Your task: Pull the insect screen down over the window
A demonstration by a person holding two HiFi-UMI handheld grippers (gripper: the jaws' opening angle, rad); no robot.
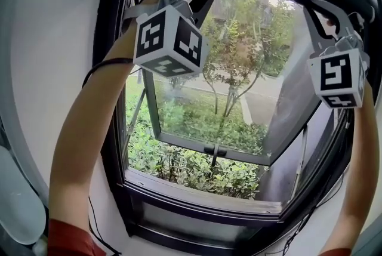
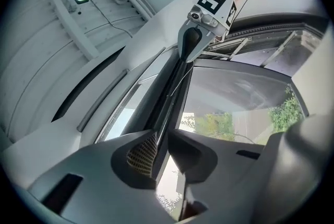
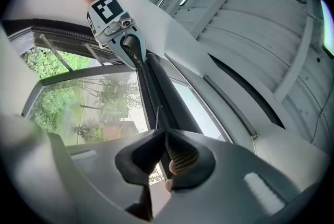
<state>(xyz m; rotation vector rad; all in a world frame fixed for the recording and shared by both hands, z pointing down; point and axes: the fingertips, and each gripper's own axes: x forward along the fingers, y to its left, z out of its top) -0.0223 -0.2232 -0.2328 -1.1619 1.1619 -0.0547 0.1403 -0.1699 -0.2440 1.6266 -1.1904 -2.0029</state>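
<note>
- The reach-and-grasp step is judged to be in hand. No mesh of the insect screen is seen over the window (image 1: 113, 141), whose sash (image 1: 209, 150) is tilted outward with greenery beyond.
- The screen's dark pull bar (image 2: 172, 90) is found at the top of the frame, running between the two grippers.
- The left gripper (image 2: 163, 134) is released: its jaws are held slightly apart with the bar's edge in the gap, and no clamp is shown.
- The right gripper (image 3: 165, 133) is likewise unclenched, with only a sliver of gap at the bar.
- Next, both would need to be closed on the bar, which should then be drawn down evenly so that it is kept level.
- Both forearms are raised overhead, the left arm (image 1: 83, 129) and the right arm (image 1: 364, 177) spread to opposite ends of the bar, and the grippers are angled upward.
</note>
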